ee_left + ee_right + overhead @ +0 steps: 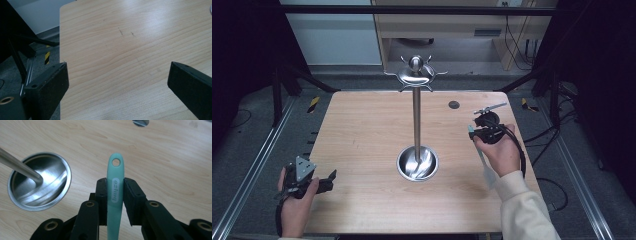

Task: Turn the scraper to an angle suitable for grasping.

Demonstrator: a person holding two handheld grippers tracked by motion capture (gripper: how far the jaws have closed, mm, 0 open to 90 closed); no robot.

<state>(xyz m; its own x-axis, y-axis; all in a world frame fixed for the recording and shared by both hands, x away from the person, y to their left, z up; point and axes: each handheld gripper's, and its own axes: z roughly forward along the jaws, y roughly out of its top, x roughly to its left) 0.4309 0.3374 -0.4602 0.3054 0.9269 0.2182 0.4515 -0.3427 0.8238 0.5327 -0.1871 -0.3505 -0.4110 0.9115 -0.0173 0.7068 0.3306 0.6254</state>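
The utensil [115, 195]'s lower end ran off the bottom edge in the right gripper view, and its head looked pale and blurred beneath the hand [499, 150] from above.

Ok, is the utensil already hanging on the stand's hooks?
No, the right tongs are shut on the teal handle, off to the side of the stand.

A steel stand [416, 125] blocks mid-table; bare wood lies open either side.
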